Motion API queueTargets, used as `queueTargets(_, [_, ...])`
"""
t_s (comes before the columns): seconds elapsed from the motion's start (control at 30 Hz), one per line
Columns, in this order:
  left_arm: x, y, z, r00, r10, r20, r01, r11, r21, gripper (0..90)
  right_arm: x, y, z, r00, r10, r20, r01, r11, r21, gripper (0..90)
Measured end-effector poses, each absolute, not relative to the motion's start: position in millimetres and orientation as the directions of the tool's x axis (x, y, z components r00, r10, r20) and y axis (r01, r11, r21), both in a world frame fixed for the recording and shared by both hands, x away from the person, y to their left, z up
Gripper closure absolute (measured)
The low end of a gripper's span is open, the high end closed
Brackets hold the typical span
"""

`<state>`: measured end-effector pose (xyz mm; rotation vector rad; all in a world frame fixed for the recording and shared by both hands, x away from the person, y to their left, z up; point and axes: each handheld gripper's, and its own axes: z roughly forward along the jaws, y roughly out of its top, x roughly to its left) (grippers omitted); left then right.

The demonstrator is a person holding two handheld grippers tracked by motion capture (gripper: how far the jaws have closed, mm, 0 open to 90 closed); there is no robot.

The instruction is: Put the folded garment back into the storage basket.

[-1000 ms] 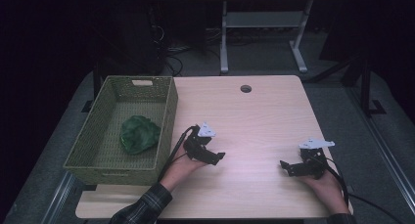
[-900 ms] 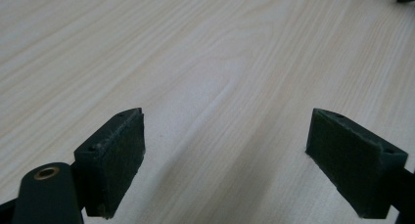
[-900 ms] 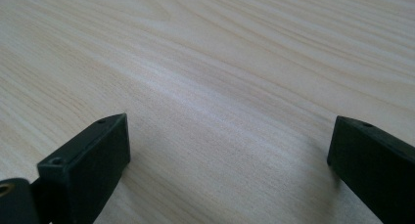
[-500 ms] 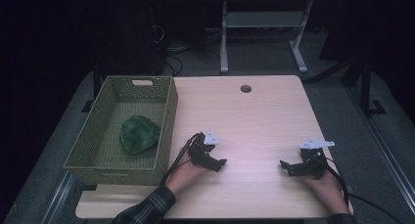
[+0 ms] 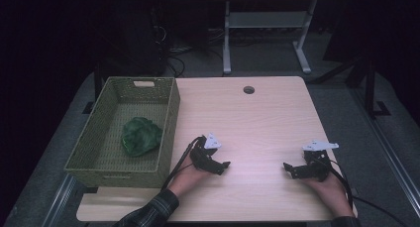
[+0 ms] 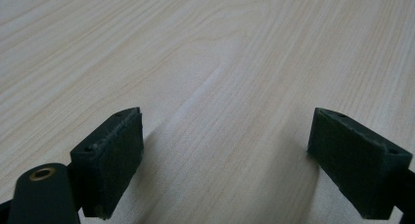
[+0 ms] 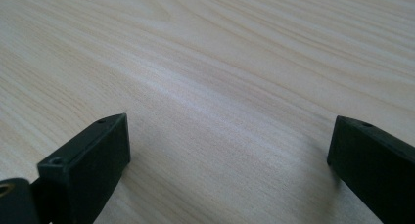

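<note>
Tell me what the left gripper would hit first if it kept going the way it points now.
Probably just the bare wooden table: the left gripper, open, aims low toward the right gripper.

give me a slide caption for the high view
Two open handheld grippers, left gripper and right gripper, on a wooden table beside a basket holding green cloth.

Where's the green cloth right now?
In the high view, the green cloth lies inside the woven basket at the table's left edge, left of the left gripper.

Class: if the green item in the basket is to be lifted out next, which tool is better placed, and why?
Left. The left tool sits right beside the basket holding the green item, jaws open; the right tool lies across the table.
</note>
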<state>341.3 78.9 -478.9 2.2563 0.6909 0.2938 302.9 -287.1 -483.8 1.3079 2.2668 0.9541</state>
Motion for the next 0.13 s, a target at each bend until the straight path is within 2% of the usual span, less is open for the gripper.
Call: queueTargets(0.13, [341.3,78.9,-478.9,0.828,0.560,0.001,0.389,-0.577,0.718,12.6,302.9,-287.1,-483.8,-0.510,0.860,0.028,0.621,0.346,0.704,1.9])
